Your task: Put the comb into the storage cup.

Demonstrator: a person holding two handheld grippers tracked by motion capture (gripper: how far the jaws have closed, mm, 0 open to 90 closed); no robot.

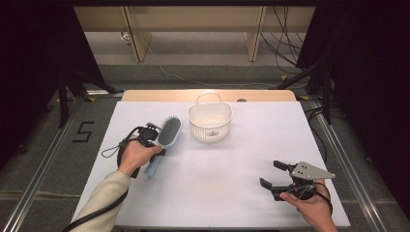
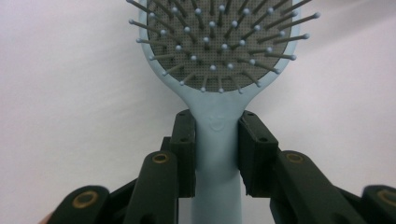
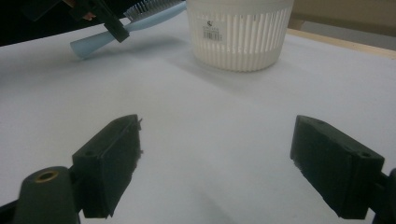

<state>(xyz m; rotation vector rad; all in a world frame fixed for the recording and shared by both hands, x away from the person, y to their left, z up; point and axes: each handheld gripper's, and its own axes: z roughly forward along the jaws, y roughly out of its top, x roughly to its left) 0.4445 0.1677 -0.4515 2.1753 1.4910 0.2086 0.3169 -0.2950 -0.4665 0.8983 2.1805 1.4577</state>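
Note:
A pale blue hairbrush (image 1: 164, 139) with a grey bristle pad is held above the white table, left of centre, its head pointing toward the basket. My left gripper (image 1: 153, 145) is shut on the hairbrush handle (image 2: 217, 158), both pads pressed against its sides just below the bristled head (image 2: 219, 37). A white slotted basket (image 1: 210, 121) with a loop handle stands at the table's far middle. Near the front right edge my right gripper (image 1: 271, 175) stands open, with bare table between its jaws (image 3: 215, 154). In the right gripper view the basket (image 3: 238, 32) and the hairbrush (image 3: 116, 32) lie ahead.
The white table surface (image 1: 227, 164) spreads between the two hands. A wooden strip (image 1: 208, 94) runs along the table's far edge. Dark stands and cables sit on the floor at both sides.

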